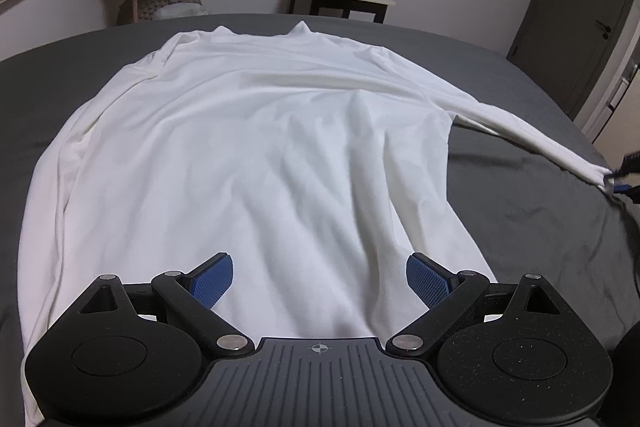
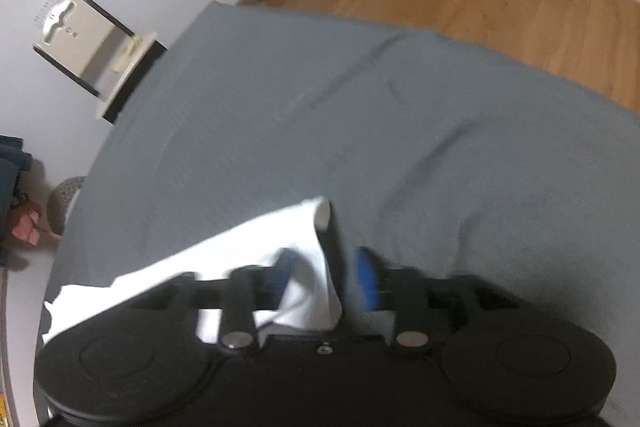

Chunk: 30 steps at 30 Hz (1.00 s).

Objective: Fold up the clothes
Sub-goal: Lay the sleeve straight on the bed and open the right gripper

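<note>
While the white shirt lies spread across the frame's middle on the grey bed, its sleeve stretches to the right edge — cuff between the right gripper fingers, grip uncertain through blur. Left gripper, released, should pin the hem during the inward fold.

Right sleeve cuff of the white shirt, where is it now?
The cuff lies between the right hand-held gripper fingers, out over the grey bed sheet; in the left wrist view it's at far right.
</note>
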{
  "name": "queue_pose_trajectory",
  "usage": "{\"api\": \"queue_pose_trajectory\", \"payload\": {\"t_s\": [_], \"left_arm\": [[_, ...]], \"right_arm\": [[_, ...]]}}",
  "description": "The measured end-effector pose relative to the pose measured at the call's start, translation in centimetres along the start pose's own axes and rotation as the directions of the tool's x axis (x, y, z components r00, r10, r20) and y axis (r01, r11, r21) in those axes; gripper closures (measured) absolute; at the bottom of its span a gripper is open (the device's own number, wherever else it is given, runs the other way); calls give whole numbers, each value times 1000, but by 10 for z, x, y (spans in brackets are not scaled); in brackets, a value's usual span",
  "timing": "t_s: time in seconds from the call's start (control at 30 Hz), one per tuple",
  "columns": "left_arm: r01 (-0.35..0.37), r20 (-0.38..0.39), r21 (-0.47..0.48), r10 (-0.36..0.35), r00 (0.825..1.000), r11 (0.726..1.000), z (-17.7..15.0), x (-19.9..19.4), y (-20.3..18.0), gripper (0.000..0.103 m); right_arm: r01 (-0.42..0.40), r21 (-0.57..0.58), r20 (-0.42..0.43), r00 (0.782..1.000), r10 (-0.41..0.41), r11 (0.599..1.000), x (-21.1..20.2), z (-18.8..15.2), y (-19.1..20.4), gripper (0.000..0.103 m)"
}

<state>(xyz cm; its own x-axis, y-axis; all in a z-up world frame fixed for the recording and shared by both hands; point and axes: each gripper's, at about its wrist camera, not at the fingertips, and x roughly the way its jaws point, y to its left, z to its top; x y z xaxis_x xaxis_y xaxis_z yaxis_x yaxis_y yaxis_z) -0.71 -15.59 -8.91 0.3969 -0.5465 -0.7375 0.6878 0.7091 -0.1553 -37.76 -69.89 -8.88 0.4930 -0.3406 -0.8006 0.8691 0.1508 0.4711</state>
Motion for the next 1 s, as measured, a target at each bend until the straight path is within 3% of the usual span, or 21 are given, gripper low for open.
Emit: {"api": "queue_pose_trajectory", "payload": {"t_s": [0.1, 0.33, 0.43, 0.47, 0.5, 0.57, 0.67, 0.8, 0.87, 0.93, 1.0], "left_arm": [[-4, -6, 2, 4, 1000, 1000, 0, 1, -1, 9], [-18, -5, 6, 18, 1000, 1000, -1, 2, -2, 9], [-24, -12, 12, 24, 1000, 1000, -2, 3, -3, 9], [-26, -14, 13, 26, 1000, 1000, -2, 4, -3, 9], [-28, -16, 15, 28, 999, 1000, -2, 4, -3, 9], [-31, -15, 17, 31, 999, 999, -1, 5, -3, 9], [-38, -20, 14, 38, 999, 999, -1, 7, -2, 9], [-40, -33, 23, 41, 999, 999, -1, 13, -4, 9], [-40, -39, 29, 41, 998, 999, -1, 15, -5, 9], [-38, -36, 36, 39, 999, 999, -1, 13, -6, 9], [-38, -32, 35, 39, 999, 999, -1, 11, -6, 9]], "right_arm": [[16, -40, 62, 998, -13, 999, -14, 7, 1, 50], [-26, -39, 22, 999, 27, 999, -1, 10, 4, 56], [-8, -1, 26, 1000, 8, 1000, 8, 2, 4, 74], [8, 3, 39, 999, -8, 1000, 9, -1, 7, 87], [17, 1, 54, 998, -17, 1000, 10, -2, 13, 93], [12, -38, 201, 980, -4, 999, -3, -4, 27, 98], [22, -114, 385, 922, 24, 993, -24, -9, 45, 98], [139, -99, 294, 950, -105, 985, 7, -7, 47, 97], [157, -70, 255, 958, -134, 985, 20, -7, 42, 95], [158, -79, 250, 959, -133, 984, 24, -9, 39, 87], [173, -84, 276, 950, -144, 981, 18, -10, 36, 56]]}}
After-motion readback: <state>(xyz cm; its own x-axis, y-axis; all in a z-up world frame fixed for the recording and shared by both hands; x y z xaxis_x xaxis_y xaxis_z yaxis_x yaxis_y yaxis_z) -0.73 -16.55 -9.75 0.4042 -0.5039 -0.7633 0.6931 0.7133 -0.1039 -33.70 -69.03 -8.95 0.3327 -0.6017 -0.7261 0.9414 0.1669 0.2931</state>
